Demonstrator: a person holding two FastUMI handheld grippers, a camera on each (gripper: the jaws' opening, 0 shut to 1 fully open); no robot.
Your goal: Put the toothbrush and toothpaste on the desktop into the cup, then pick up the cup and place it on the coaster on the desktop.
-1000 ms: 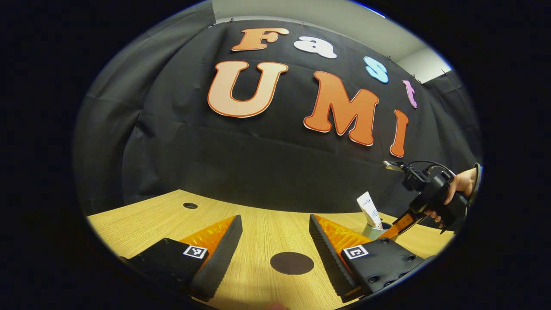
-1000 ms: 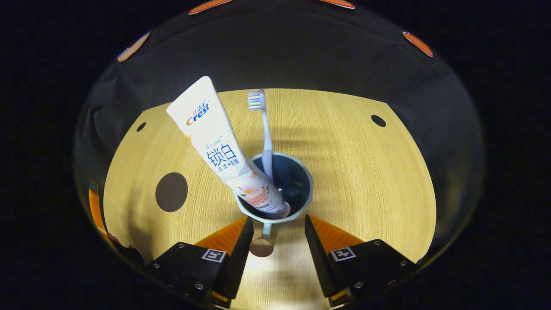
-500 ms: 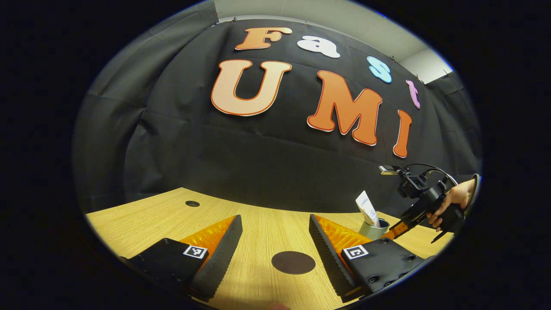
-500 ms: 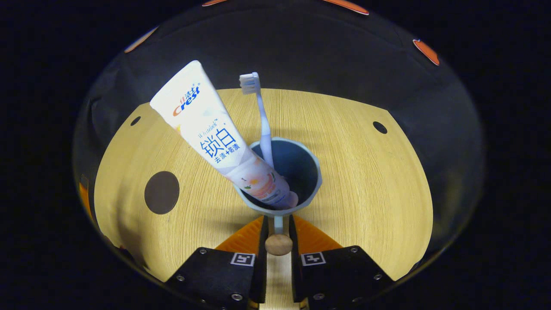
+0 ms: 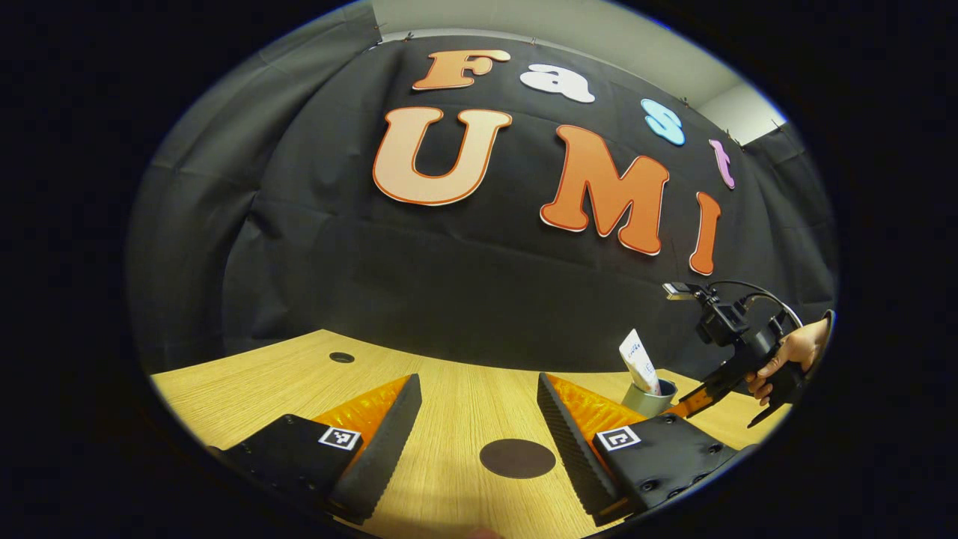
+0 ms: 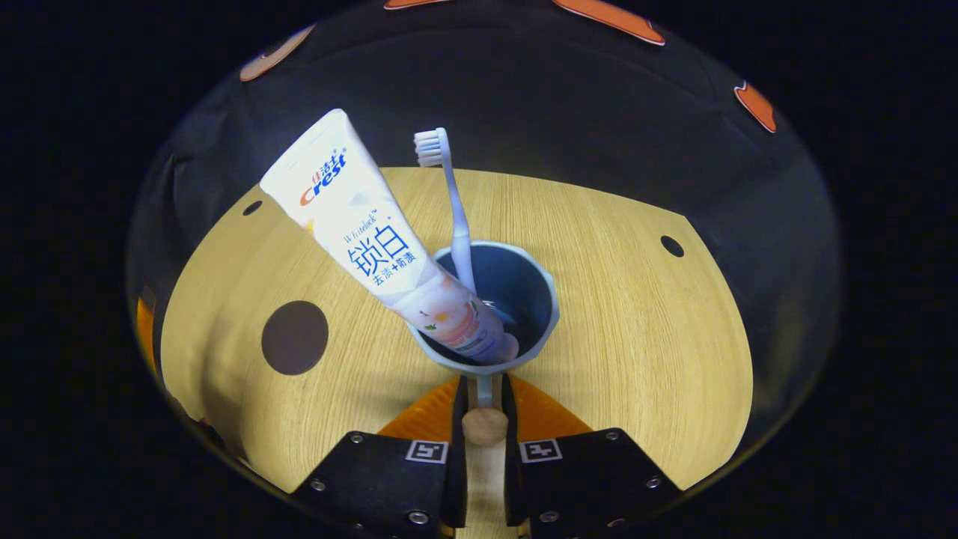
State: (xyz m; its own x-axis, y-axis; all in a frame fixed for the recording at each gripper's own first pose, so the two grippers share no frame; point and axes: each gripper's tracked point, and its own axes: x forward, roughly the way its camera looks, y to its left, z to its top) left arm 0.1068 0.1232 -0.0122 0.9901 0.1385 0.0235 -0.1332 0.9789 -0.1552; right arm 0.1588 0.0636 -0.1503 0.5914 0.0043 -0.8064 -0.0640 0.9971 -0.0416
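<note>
A grey-blue cup [image 6: 550,307] stands upright on the wooden desktop [image 6: 644,344]. A white toothpaste tube [image 6: 367,239] leans out of it to the left, and a pale toothbrush [image 6: 453,209] stands in it, bristles up. My right gripper [image 6: 483,393] is shut on the cup's handle [image 6: 484,425], just below the rim. A dark round coaster [image 6: 295,337] lies to the left of the cup. In the left gripper view my left gripper [image 5: 479,393] is open and holds nothing, low over the coaster [image 5: 518,458]. Farther right are the cup [image 5: 651,400], the tube [image 5: 638,361] and a hand [image 5: 793,355] holding the right gripper.
The black cloth wall runs along the desktop's far edge. Small round holes sit in the desktop at the far right [image 6: 671,245], at the far left [image 6: 252,207] and at the far left of the left gripper view [image 5: 341,357].
One second ago my right gripper was open around the handle; it has since shut on it and stays shut. Its view has shifted slightly. My left gripper has hardly moved.
</note>
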